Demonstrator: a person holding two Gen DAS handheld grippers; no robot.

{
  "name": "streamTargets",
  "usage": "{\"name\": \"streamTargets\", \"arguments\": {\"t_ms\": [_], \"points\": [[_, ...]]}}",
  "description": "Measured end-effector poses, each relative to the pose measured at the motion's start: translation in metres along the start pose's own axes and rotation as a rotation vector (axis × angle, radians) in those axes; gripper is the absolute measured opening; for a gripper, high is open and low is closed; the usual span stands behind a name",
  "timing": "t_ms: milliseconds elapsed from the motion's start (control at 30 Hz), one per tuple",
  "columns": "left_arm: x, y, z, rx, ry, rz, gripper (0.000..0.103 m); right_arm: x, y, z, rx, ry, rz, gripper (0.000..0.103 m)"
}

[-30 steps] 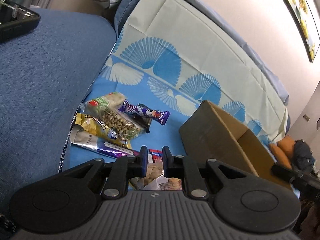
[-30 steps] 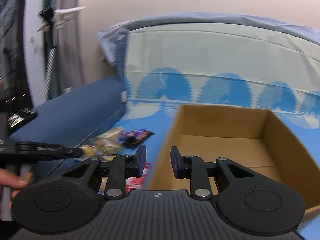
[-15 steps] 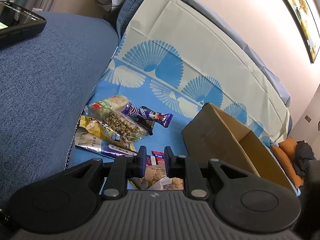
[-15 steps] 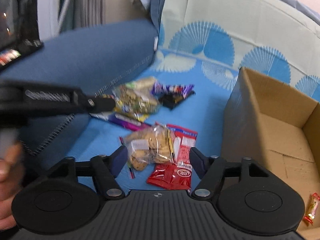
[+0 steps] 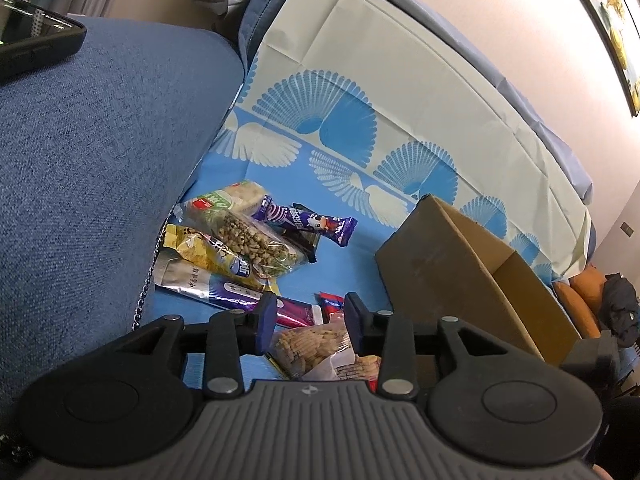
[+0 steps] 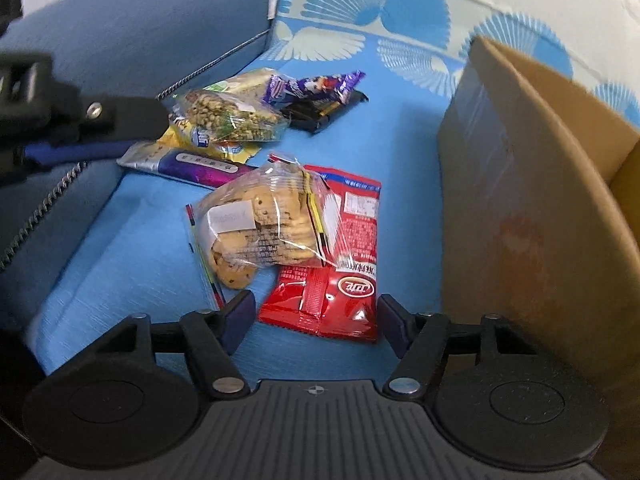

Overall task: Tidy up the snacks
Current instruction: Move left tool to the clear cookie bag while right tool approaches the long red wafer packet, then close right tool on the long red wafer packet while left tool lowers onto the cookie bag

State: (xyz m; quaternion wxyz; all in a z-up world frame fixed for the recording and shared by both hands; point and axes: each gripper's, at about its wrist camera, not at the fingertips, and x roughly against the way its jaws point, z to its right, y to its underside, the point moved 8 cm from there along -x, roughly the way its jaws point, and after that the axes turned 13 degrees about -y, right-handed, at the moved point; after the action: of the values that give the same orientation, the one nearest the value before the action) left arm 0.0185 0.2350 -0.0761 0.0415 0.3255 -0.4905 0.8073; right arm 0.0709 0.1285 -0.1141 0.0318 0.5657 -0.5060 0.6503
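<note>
Several snack packs lie on a blue patterned cloth [image 6: 132,236] on a sofa. A clear bag of cookies [image 6: 260,224] lies partly on a red packet [image 6: 344,264], just ahead of my open, empty right gripper [image 6: 318,318]. Farther back lie a bag of green nuts [image 6: 228,118], a purple bar [image 6: 316,84] and a purple-silver pack [image 6: 188,162]. An open cardboard box [image 6: 532,184] stands to the right. My left gripper [image 5: 310,320] is open and empty above the cookie bag [image 5: 316,346]; it shows at the left of the right wrist view [image 6: 80,120].
The blue sofa armrest [image 5: 92,152] rises at the left with a black phone [image 5: 32,36] on it. The cloth runs up the sofa back [image 5: 400,92]. Orange cushions and dark clothes [image 5: 600,300] lie beyond the box.
My right gripper swung from facing into the box down to the snacks and opened wide. My left gripper opened a little and moved slightly forward.
</note>
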Motion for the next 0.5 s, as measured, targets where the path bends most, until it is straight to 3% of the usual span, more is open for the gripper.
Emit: {"name": "streamTargets", "arguments": {"t_ms": [367,500], "points": [[-0.003,0.002,0.0,-0.014,-0.008,-0.011,0.046,0.018,0.011,-0.015,0.044,-0.036,-0.004,0.062],[-0.012,0.008,0.003,-0.034,-0.022,-0.062,0.067,0.032,0.024,-0.022,0.051,-0.06,-0.038,0.063]]}}
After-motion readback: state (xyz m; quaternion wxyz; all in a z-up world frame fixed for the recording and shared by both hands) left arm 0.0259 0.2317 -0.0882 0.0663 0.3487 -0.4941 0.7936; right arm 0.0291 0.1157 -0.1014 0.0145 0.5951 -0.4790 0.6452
